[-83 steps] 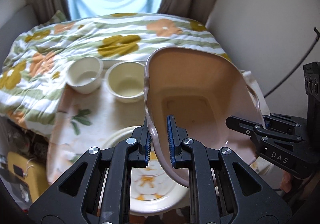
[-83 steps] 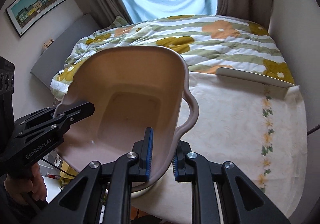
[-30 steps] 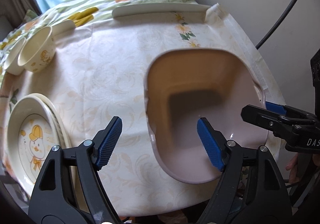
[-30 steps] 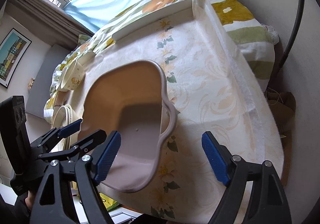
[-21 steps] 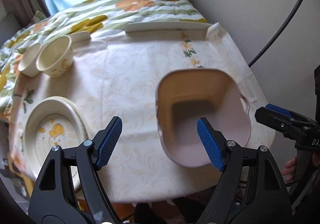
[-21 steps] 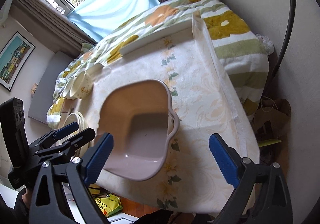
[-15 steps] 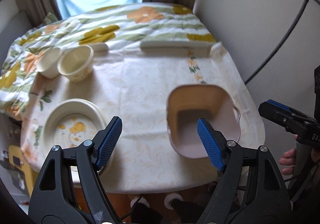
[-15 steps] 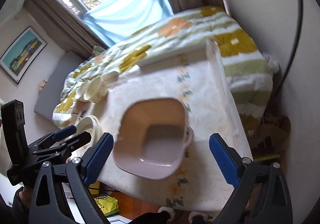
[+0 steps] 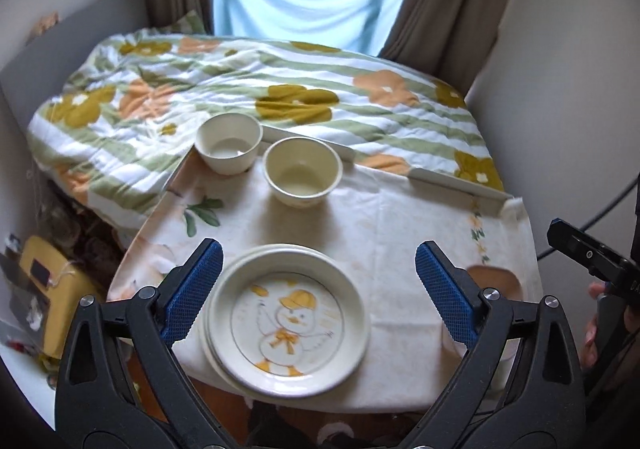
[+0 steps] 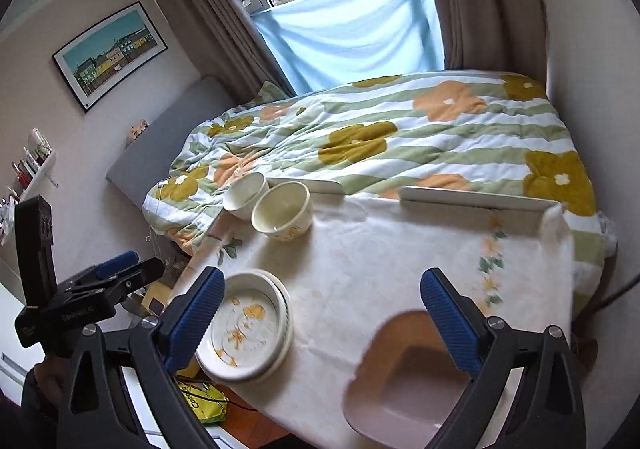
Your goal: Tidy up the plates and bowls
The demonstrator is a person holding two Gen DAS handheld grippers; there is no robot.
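Left claw, jaws spread wide and holding nothing, hovers above the stacked duck plates at the near-left edge of the desk. Behind them, two cream bowls stand side by side. Right claw, likewise wide and holding nothing, hangs above the pink basin at the near-right edge.

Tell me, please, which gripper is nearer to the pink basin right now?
Right. The right gripper hovers open directly above the pink basin; the left gripper is open over the duck plate, beside it.
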